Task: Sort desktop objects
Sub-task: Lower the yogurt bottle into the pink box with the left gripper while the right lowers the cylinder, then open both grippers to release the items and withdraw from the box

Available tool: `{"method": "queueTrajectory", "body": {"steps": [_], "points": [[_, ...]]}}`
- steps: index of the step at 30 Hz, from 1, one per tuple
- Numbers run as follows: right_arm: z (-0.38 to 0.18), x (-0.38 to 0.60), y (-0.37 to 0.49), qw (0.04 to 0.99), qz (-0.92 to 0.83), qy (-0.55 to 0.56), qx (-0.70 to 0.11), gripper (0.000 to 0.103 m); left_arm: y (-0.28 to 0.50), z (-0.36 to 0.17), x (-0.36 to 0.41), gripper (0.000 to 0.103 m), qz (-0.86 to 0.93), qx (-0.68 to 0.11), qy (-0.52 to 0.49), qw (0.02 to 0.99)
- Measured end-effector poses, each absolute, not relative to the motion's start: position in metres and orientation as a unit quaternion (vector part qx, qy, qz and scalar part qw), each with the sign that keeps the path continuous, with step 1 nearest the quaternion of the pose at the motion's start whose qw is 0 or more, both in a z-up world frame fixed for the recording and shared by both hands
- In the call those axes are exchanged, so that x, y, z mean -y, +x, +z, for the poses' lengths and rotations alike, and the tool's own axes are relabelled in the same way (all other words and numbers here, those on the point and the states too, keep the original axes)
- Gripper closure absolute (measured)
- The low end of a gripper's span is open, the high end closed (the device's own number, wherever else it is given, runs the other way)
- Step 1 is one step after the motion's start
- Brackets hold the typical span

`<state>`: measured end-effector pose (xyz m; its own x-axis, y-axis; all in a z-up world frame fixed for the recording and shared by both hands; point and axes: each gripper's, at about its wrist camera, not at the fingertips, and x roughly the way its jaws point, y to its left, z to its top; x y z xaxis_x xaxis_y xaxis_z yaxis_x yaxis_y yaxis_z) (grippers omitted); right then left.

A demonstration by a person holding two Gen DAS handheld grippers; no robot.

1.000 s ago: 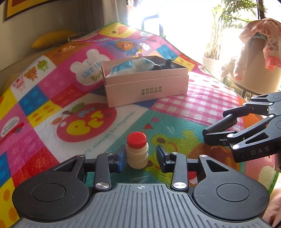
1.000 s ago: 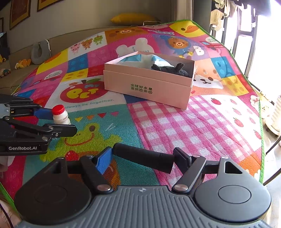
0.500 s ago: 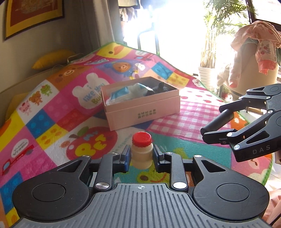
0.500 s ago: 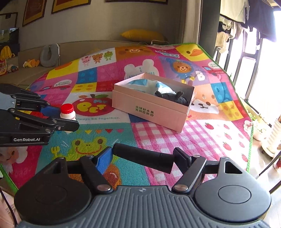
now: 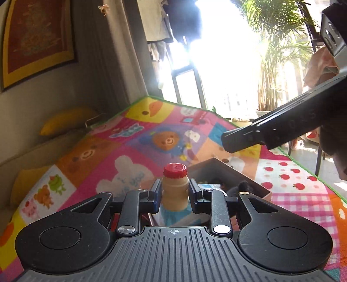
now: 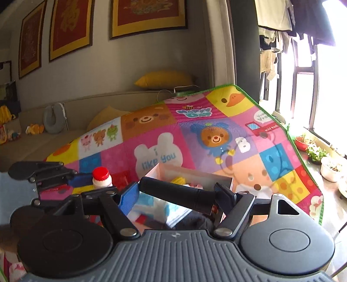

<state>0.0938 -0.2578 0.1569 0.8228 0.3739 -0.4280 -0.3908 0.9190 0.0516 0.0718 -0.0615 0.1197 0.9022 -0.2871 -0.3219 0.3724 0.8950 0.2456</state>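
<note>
My left gripper (image 5: 174, 195) is shut on a small beige bottle with a red cap (image 5: 175, 186) and holds it upright above the near edge of the open pink box (image 5: 219, 168). My right gripper (image 6: 177, 192) is shut on a black cylinder (image 6: 176, 193), held crosswise over the same pink box (image 6: 195, 173). The bottle also shows in the right wrist view (image 6: 102, 179), to the left of the box. The right gripper's finger (image 5: 271, 132) crosses the upper right of the left wrist view. The box holds blue-white packets (image 6: 160, 208) and a dark object (image 5: 237, 187).
The box sits on a colourful cartoon play mat (image 6: 156, 134). A beige sofa with yellow cushions (image 6: 164, 79) lies behind. A window sill with potted plants (image 6: 314, 151) is at the right. Framed pictures (image 6: 149, 15) hang on the wall.
Both grippers rose and moved forward to hover over the pink box. The left gripper closed on the bottle and lifted it off the mat. The right gripper kept its hold on the black cylinder.
</note>
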Motion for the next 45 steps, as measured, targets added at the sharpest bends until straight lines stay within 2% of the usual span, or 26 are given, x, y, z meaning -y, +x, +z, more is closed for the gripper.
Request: {"method": "queueTrajectory", "body": {"steps": [3, 6, 10, 13, 15, 17, 19, 27, 30, 37, 45], "points": [[0.151, 0.251, 0.148, 0.958, 0.181, -0.002, -0.223, 0.027, 0.098, 0.123, 0.062, 0.073, -0.174, -0.140, 0.151, 0.963], [0.141, 0.251, 0.190, 0.957, 0.169, 0.024, -0.233, 0.022, 0.122, 0.125, 0.067, 0.073, -0.178, -0.129, 0.158, 0.963], [0.129, 0.265, 0.202, 0.959, 0.155, 0.052, -0.232, 0.022, 0.164, 0.120, 0.078, 0.070, -0.198, -0.124, 0.143, 0.962], [0.115, 0.276, 0.199, 0.957, 0.145, 0.054, -0.244, 0.022, 0.186, 0.110, 0.080, 0.040, -0.220, -0.164, 0.135, 0.952], [0.104, 0.285, 0.196, 0.956, 0.135, 0.049, -0.255, 0.022, 0.182, 0.102, 0.070, 0.032, -0.217, -0.174, 0.131, 0.952], [0.093, 0.295, 0.195, 0.952, 0.128, 0.053, -0.272, 0.022, 0.170, 0.096, 0.056, 0.016, -0.218, -0.187, 0.118, 0.951], [0.082, 0.304, 0.196, 0.945, 0.129, 0.068, -0.292, 0.022, 0.154, 0.089, 0.040, 0.012, -0.228, -0.206, 0.102, 0.946], [0.059, 0.295, 0.215, 0.910, 0.167, 0.125, -0.359, 0.022, 0.120, 0.062, 0.023, 0.007, -0.276, -0.270, 0.058, 0.921], [0.059, 0.280, 0.215, 0.909, 0.166, 0.113, -0.364, 0.013, 0.119, 0.051, 0.024, 0.007, -0.279, -0.281, 0.045, 0.917], [0.062, 0.257, 0.208, 0.912, 0.174, 0.092, -0.361, 0.012, 0.106, 0.050, -0.002, 0.005, -0.251, -0.273, -0.010, 0.928], [0.057, 0.205, 0.229, 0.909, 0.200, 0.089, -0.356, 0.012, 0.084, 0.050, -0.029, 0.004, -0.220, -0.266, -0.018, 0.939]]}}
